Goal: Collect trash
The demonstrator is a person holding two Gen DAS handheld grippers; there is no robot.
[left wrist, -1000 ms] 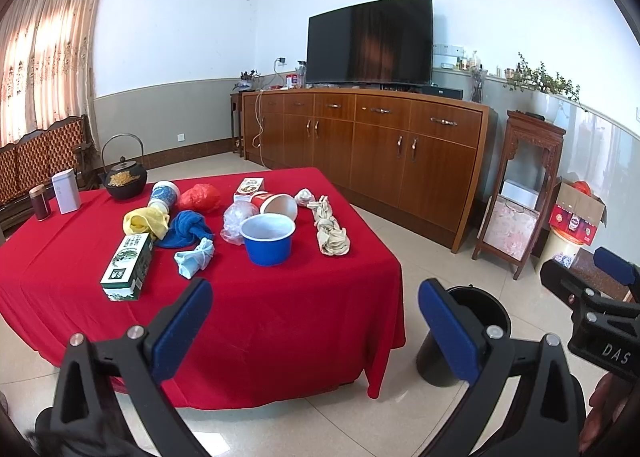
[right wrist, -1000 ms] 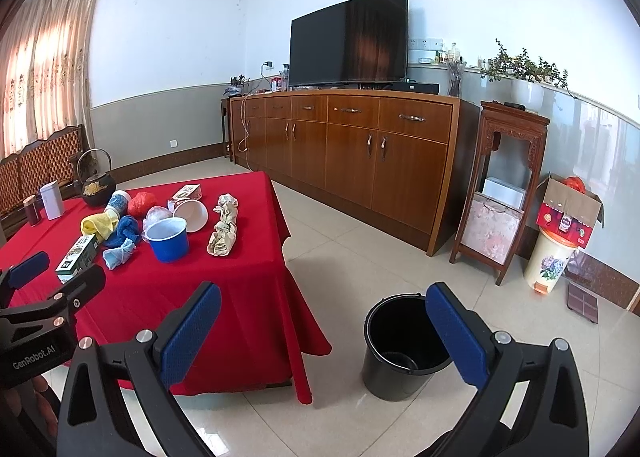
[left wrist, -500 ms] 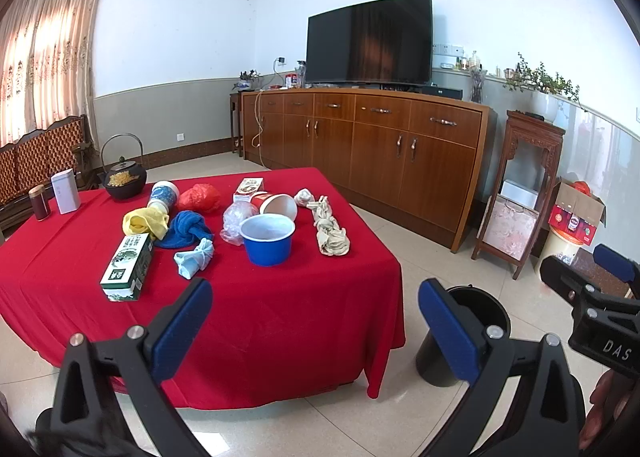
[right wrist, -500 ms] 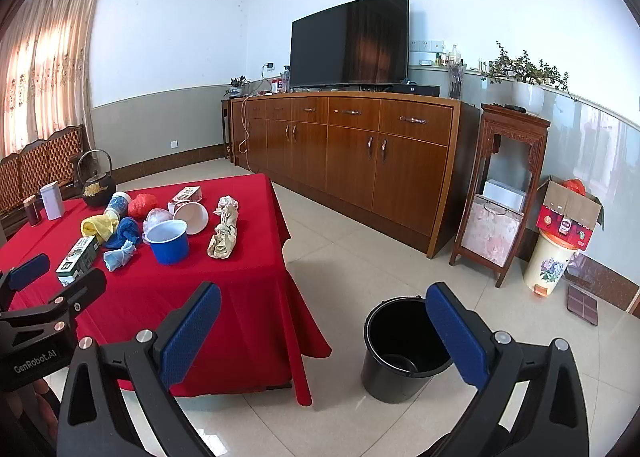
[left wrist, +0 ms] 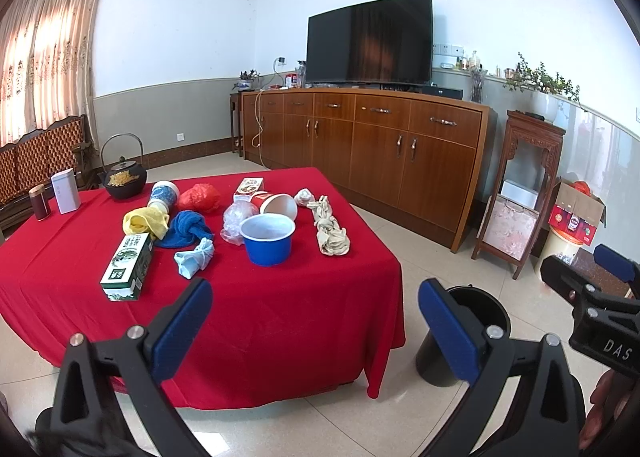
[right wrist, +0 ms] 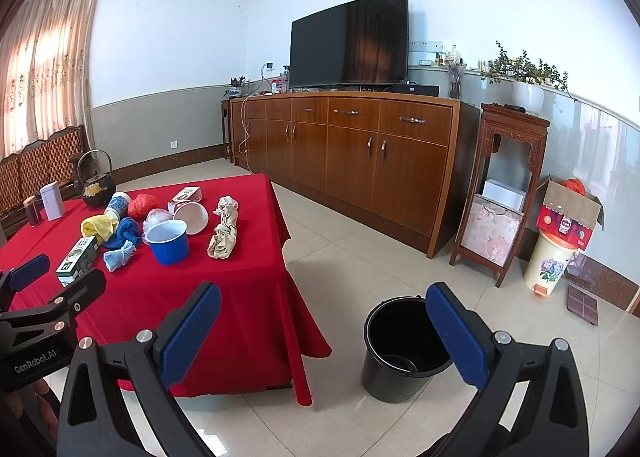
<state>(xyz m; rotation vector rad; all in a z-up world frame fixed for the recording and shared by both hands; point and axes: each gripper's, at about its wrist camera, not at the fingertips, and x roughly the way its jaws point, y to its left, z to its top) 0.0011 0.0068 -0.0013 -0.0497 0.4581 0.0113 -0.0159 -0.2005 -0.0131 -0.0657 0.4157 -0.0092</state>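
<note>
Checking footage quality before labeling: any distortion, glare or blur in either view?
Left wrist view: fisheye bends the cabinet top, dark corners; table items sharp. Right wrist view: same bending; floor gloss near the bucket; bright backlit curtain; no motion blur.

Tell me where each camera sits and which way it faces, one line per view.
Left wrist: sits on the left gripper, open, facing the table of trash; the right gripper and a hand show at right.
Right wrist: sits on the right gripper, open, facing the floor between table and bucket; the left gripper shows at left.
Shared: table, blue bowl, bucket, TV, cabinet.
</note>
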